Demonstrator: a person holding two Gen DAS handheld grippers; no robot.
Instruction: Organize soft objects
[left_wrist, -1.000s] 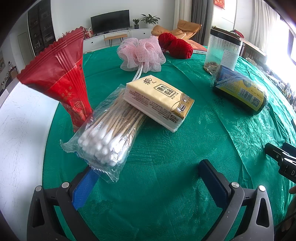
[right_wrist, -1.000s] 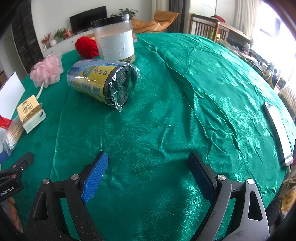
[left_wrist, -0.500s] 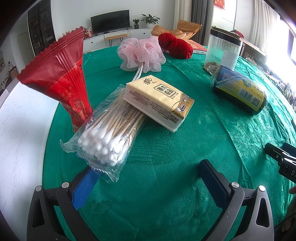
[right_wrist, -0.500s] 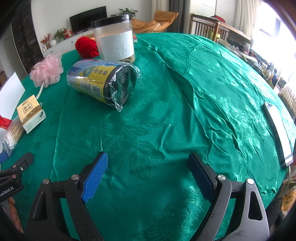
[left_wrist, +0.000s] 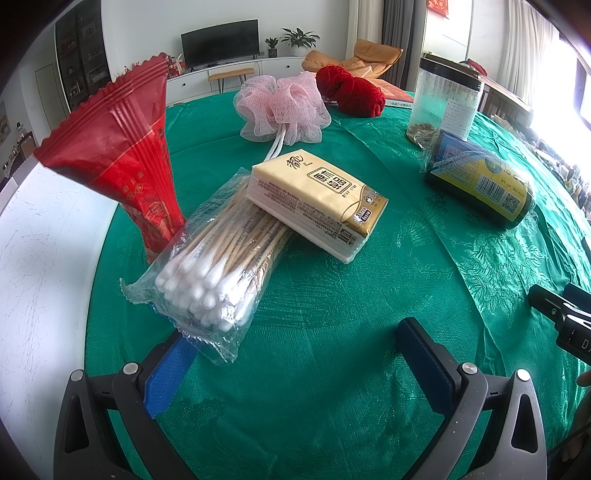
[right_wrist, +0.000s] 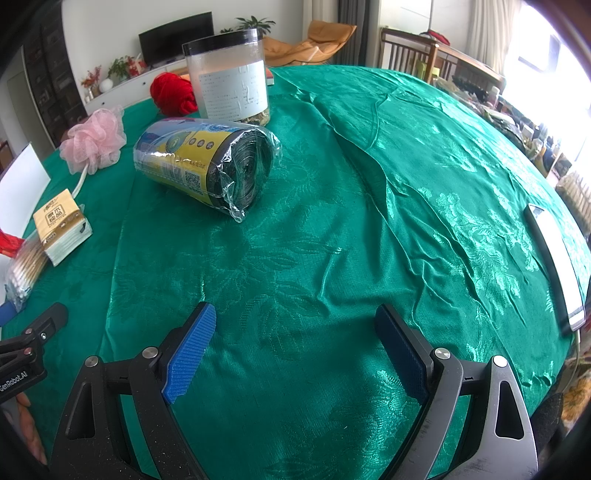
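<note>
**Both grippers poised, nothing picked up yet**

The left gripper (left_wrist: 291, 354) hovers low over the green-clothed desk (left_wrist: 332, 369) with its jaws spread wide and empty. Its left blue pad sits just under the loose end of the cotton swab bag (left_wrist: 210, 269), which lies slanted with its far end tucked beneath the tissue pack (left_wrist: 317, 203). That overlap probably matters: pulling the swabs first would likely drag the tissues. A red snack wrapper (left_wrist: 122, 155) stands tilted beside them at the desk's edge.

Further back lie the pink bath pouf (left_wrist: 284, 107) and the red yarn (left_wrist: 351, 90), close together, the softest items and likely targets for sorting. The clear jar (right_wrist: 227, 75) and the wrapped bin-bag roll (right_wrist: 203, 166) sit near each other, the roll on its side.

The right gripper (right_wrist: 293, 354) also has its jaws released, over bare cloth, well apart from everything; a phone (right_wrist: 554, 266) lies at the far right. The task appears barely begun.
</note>
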